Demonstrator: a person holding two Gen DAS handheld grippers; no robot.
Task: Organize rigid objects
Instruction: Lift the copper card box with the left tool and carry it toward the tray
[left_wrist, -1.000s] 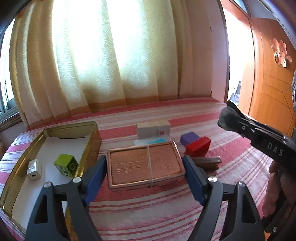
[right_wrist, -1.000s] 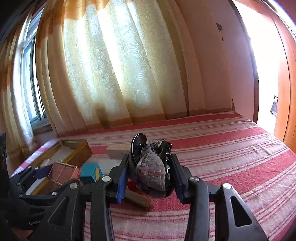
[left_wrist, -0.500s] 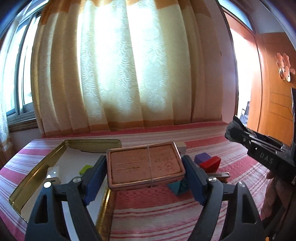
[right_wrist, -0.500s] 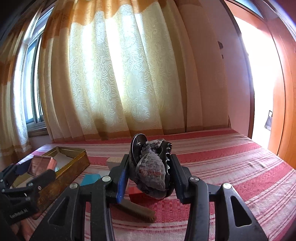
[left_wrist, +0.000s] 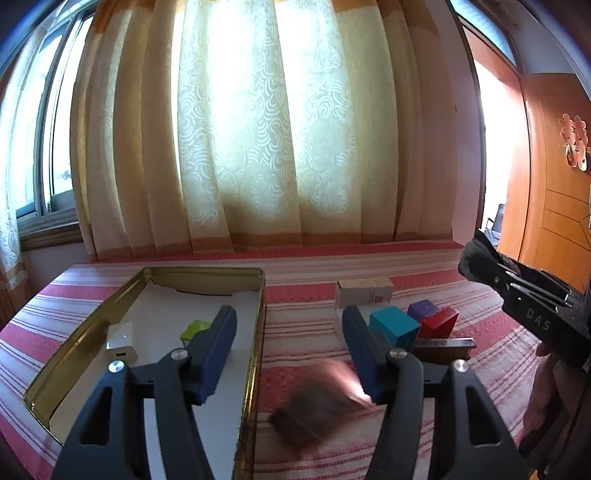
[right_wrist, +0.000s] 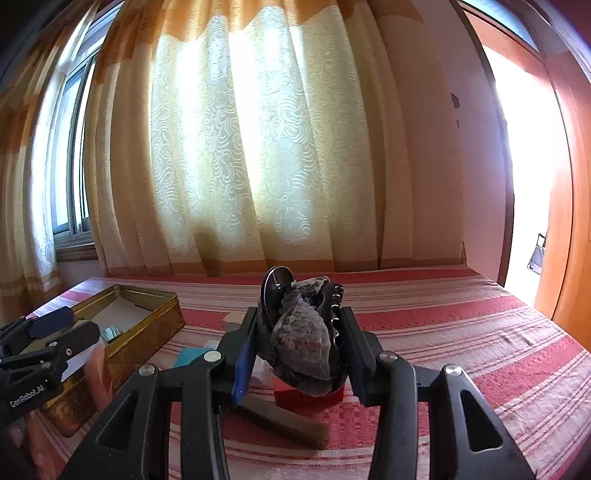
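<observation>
Gripping nothing with the left gripper (left_wrist: 289, 314), with jaws spread wide above the right wall of the gold tin (left_wrist: 258, 332). Below the jaws, toward 6 o'clock in the left wrist view, just right of that wall and over the striped cloth (left_wrist: 480, 295): a flat brownish-pink block (left_wrist: 317, 402). Smeared by motion blur, so impossible to say whether lying or falling, though apparently outside the tin. Judged rigid, thin and fairly light, probably hard-faced and a little slick. Best taken across the short width, on the two long edges near the middle, with pads square to the edges to stop any swivel. Already inside the tin, toward 9 o'clock: a white adapter (left_wrist: 120, 341) and, just right of it, a green cube (left_wrist: 195, 328). Waiting on the cloth toward 3 o'clock, packed close with little finger room between: a teal cube (left_wrist: 393, 326), a purple block (left_wrist: 424, 308), a red block (left_wrist: 439, 323), a white box (left_wrist: 364, 291) behind and a dark bar (left_wrist: 443, 345) in front. Clamped firmly in the right gripper (right_wrist: 299, 317), with jaws closed on it: a dark lumpy object (right_wrist: 301, 343) with a round disc at its back. Looks irregular and rough-surfaced, so unlikely to slip but liable to sit crooked; hard to tell stiff from soft. Better lowered than dropped into the tin, given the metal walls and the small pieces inside.
</observation>
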